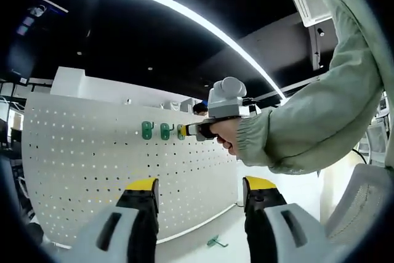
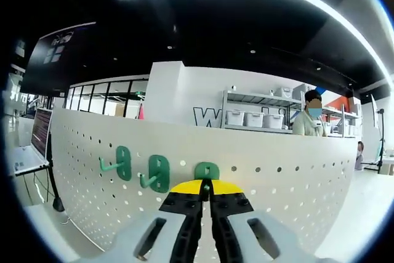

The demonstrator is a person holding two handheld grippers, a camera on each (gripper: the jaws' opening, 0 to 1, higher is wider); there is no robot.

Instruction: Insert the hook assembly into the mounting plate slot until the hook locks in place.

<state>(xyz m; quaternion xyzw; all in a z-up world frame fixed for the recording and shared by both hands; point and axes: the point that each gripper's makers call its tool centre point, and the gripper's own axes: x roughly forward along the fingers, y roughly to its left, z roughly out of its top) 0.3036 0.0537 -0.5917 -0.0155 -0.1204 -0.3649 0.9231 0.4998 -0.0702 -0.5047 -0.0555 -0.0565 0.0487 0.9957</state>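
While two green hooks [image 2: 123, 163] [image 2: 158, 173] hang at centre left of the pegboard [image 2: 289, 183], the right hand-held gripper [image 2: 206, 196], jaws nearly together, pinches a third hook [image 2: 207, 172] against it. The board's right half is bare. The left hand-held gripper [image 1: 200, 192] gapes wide, holding nothing; a spare hook [image 1: 215, 242] lies on the surface [image 1: 228, 229] at the lower middle.

Desk [image 1: 271, 238]: white surface bearing an upright white pegboard [image 1: 92, 158]. One green hook [image 1: 215, 242] lay flat on the desk, just before the pegboard's base.
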